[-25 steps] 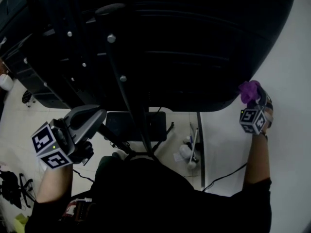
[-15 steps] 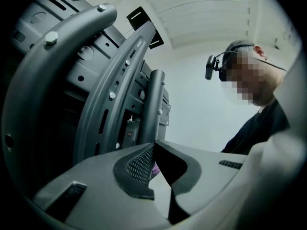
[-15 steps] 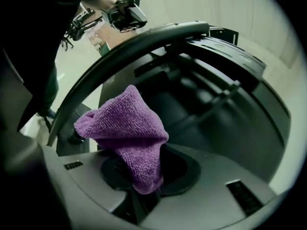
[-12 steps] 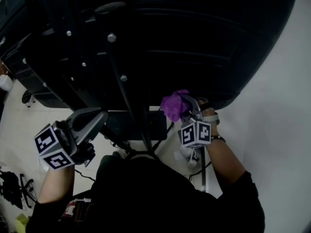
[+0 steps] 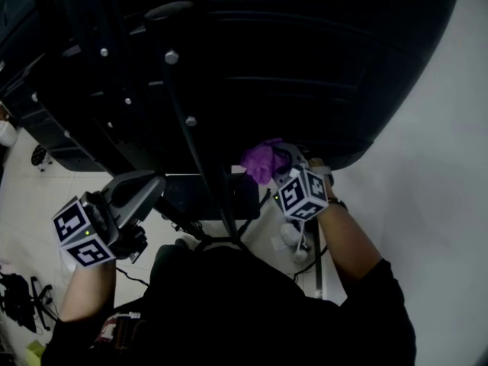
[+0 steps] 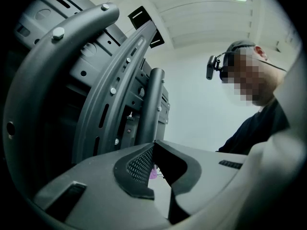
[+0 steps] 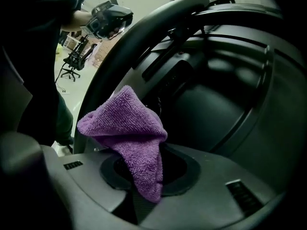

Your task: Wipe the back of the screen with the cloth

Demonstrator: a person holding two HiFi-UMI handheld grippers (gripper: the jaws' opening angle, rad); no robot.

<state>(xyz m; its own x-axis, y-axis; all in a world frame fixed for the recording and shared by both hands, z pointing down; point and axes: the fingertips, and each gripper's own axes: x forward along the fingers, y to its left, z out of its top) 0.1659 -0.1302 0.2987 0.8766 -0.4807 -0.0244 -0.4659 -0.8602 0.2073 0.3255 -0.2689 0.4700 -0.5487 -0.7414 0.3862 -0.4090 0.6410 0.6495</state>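
My right gripper (image 5: 280, 168) was clamped on the purple cloth (image 5: 261, 161), with a folded wad standing up out of the closed jaws. The cloth sat at the lower edge of the screen (image 5: 320, 67), just beside the stand (image 5: 200, 139) that carries it. From the right gripper view, the cloth (image 7: 129, 126) rose in front of the moulded back panel (image 7: 225, 90), but I could not tell whether it was pressed on or a little off it.

My left gripper (image 5: 141, 187) hung low at the left under the screen, doing nothing. Its jaws met at the tips and were empty, pointing up at the curved bracket (image 6: 115, 85).

I judged the wipe to be under way near the bottom centre. The wide upper and outer areas of the back remained to be done, though the dark surface showed no sign of what was already clean.
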